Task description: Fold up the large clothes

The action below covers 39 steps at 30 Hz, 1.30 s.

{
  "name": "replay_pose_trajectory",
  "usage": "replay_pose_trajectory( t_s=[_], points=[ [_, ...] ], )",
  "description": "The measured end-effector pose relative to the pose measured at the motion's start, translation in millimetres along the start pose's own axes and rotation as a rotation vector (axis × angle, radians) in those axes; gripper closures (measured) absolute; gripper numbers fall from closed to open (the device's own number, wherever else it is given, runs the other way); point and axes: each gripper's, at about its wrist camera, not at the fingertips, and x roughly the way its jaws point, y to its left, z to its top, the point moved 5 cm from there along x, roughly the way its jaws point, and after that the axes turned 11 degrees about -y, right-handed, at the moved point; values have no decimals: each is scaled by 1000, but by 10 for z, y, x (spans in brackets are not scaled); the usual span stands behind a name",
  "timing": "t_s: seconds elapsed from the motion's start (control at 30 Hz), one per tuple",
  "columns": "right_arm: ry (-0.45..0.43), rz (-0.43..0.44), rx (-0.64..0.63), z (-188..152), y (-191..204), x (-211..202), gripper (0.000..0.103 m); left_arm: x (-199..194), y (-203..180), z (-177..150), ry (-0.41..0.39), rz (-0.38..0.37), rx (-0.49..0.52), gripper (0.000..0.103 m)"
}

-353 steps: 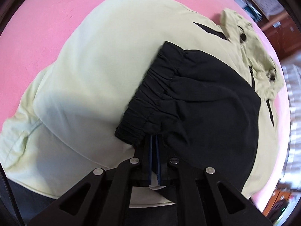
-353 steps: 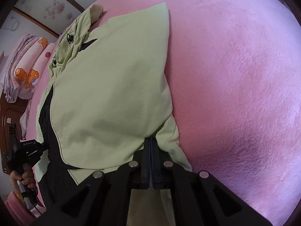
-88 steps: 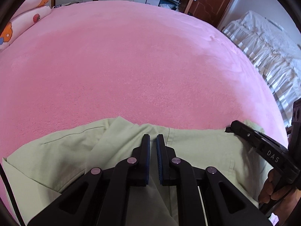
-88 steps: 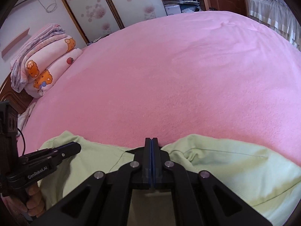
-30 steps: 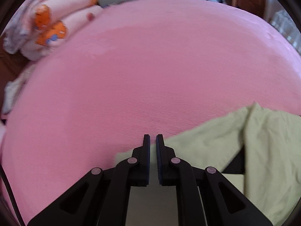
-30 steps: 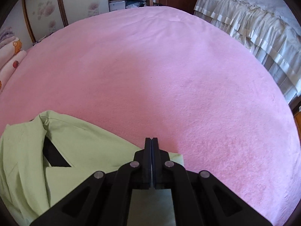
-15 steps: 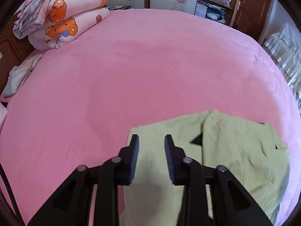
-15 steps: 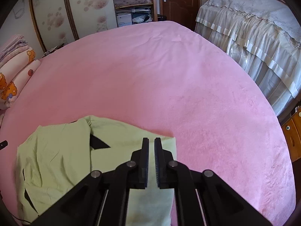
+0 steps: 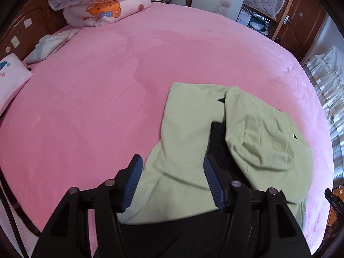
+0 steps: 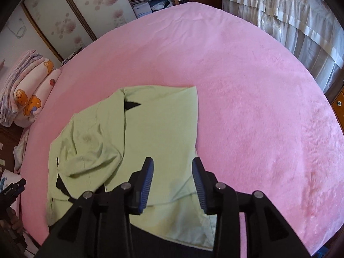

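A pale green jacket with black panels (image 9: 189, 126) lies partly folded on the pink bed (image 9: 96, 99); it also shows in the right wrist view (image 10: 159, 129). Its green hood (image 9: 264, 142) lies bunched on the right side, on the left in the right wrist view (image 10: 90, 148). My left gripper (image 9: 173, 182) is open and empty, raised above the jacket's near left part. My right gripper (image 10: 173, 182) is open and empty, raised above the jacket's near right part. The jacket's near edge is hidden behind both grippers.
Folded pink blankets with bear prints (image 9: 103, 6) are stacked at the bed's far left. A small cloth (image 9: 49, 45) and a white pillow (image 9: 10, 79) lie at the left edge. A second bed with white frills (image 10: 290, 15) stands to the right. Wardrobe doors (image 10: 71, 15) stand behind.
Both grippers opened wide, let go of the jacket and rose back from it. The green fabric now lies flat on the bed, folded over.
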Motion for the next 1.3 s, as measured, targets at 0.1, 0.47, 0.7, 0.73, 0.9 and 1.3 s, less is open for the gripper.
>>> replay_pose_trajectory(
  t_s=[0.1,0.47,0.7,0.73,0.9,1.3],
  points=[
    [34,25,-35,-257,33,-191,50,-224,118,-229,7,-5,-31,43],
    [-8,7,4,-1312,122,-1024,44,-621,727,-1097,159,-89,-87,39],
    [-53,-115,42,-1729,18,-1507,44,-881,976,-1403,226,-91,11,35],
    [-57,-136,49,-1772,-10,-1575,44,-922,995,-1448,235,-98,16,34],
    [-53,-174,121,-1960,-182,-1837,44,-1076,1094,-1691,291,-121,-3,31],
    [68,-157,384,-2537,-700,-1807,43,-946,1413,-2337,412,-81,-43,22]
  ],
)
